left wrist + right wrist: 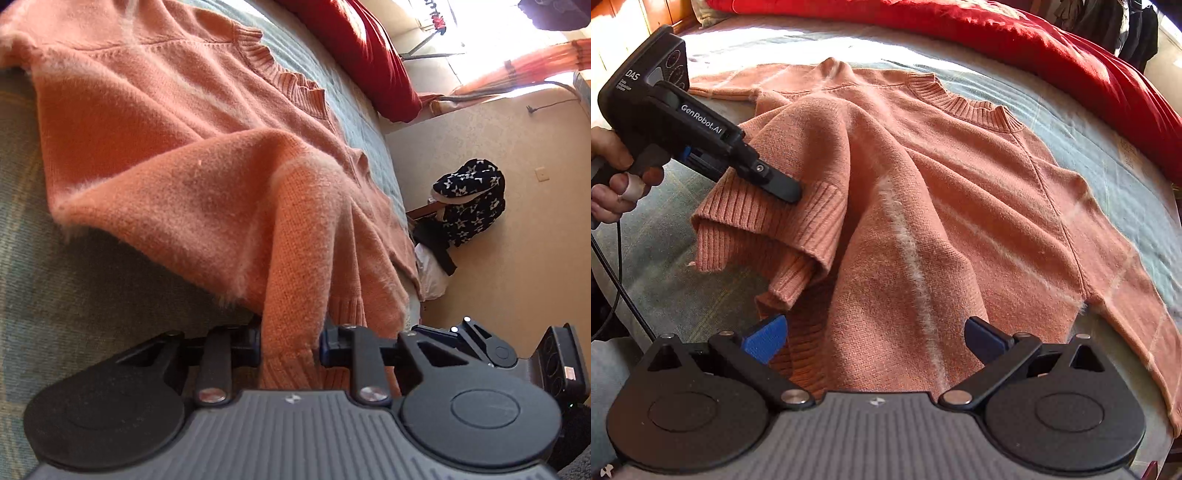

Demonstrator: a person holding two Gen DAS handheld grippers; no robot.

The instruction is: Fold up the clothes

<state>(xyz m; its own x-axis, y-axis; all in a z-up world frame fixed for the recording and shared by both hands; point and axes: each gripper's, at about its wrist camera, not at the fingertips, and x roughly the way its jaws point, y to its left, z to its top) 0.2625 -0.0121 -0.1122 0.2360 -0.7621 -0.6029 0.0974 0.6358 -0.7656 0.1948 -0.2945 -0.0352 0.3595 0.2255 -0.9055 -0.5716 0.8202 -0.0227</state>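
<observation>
left gripper (pixel 783 188) clamped on sweater (pixel 923 192) hem — right gripper (pixel 875 338) apart above bed (pixel 665 280)

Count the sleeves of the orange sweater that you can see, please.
2. One sleeve is lifted, its cuff held by the left gripper. The other sleeve lies flat on the bed, toward the right.

left gripper (pixel 783 190) blk pistol-grip body, white "DAS" + "GenRobot.AI" print, silver screw nr the finger, blue bit under the barrel | hand (pixel 613 177) behind its handle, white wrap on 1 finger | blk cable hangs below that handle | right gripper (pixel 875 338) blue pads, blk round hubs, grey ribbed deck, silver pivot screws
</observation>
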